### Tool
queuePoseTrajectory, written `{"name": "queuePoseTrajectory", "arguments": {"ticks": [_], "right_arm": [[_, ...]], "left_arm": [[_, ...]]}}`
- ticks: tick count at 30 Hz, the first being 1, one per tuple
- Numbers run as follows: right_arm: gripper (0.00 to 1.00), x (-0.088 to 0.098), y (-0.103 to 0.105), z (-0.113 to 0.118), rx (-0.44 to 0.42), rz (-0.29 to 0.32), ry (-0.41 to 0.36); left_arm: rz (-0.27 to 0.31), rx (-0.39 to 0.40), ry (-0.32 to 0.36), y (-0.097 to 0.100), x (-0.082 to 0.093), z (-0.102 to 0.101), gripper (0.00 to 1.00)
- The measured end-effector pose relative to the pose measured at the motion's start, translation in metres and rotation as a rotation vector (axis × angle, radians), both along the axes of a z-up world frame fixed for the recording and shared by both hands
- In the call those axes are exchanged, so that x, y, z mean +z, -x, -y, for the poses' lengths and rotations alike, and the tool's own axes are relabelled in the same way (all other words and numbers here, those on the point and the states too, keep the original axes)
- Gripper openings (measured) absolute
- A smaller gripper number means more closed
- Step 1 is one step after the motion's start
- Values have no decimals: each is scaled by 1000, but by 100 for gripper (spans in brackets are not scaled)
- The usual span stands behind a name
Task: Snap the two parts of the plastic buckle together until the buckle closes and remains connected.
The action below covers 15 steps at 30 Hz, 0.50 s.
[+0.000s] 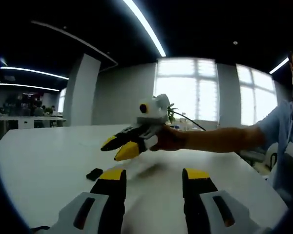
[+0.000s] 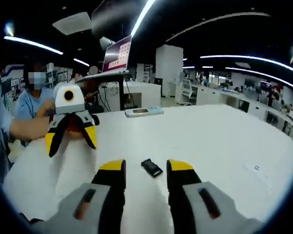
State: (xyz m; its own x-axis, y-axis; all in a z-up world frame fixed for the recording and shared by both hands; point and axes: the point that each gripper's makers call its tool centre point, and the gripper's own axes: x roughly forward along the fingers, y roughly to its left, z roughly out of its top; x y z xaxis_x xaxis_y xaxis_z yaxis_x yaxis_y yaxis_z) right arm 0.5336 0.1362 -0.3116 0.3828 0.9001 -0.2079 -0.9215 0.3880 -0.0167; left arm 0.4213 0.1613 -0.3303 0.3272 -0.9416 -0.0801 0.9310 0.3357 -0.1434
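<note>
In my right gripper view the buckle [image 2: 151, 167] lies on the table [image 2: 219, 141] just ahead of my jaws, between their tips. The left gripper [image 2: 71, 138] hangs over the table left of them, a flat device [image 2: 143, 111] far behind. In my left gripper view the buckle [image 1: 94, 174] lies just left of my left jaw, the right gripper [image 1: 120, 147] above and beyond it.

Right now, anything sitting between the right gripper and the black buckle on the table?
Nothing visible. In the right gripper view the black buckle lies on bare white table just ahead of the open right gripper, between its jaws. The left gripper is off to the side, also open, holding nothing.
</note>
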Motion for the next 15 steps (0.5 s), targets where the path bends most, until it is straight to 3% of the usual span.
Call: {"name": "queuePoseTrajectory", "arguments": {"ticks": [4,7,10,12,15], "right_arm": [[38,34,23,21,-43,11,-191],[45,49,30,42,-85,22,-267],[53,50,47,64,-131,25,-302],[54,47,61,72,-120,-40,-332],[56,41,60,98,-183,-55,-322]], "left_arm": [[5,0,-8,0,0,-1,47],[3,6,19,-1,4,-3,47],[15,20,24,-11,8,-5,43],[19,42,16,-17,10,-6,44],[27,54,-30,-20,9,-6,46]]}}
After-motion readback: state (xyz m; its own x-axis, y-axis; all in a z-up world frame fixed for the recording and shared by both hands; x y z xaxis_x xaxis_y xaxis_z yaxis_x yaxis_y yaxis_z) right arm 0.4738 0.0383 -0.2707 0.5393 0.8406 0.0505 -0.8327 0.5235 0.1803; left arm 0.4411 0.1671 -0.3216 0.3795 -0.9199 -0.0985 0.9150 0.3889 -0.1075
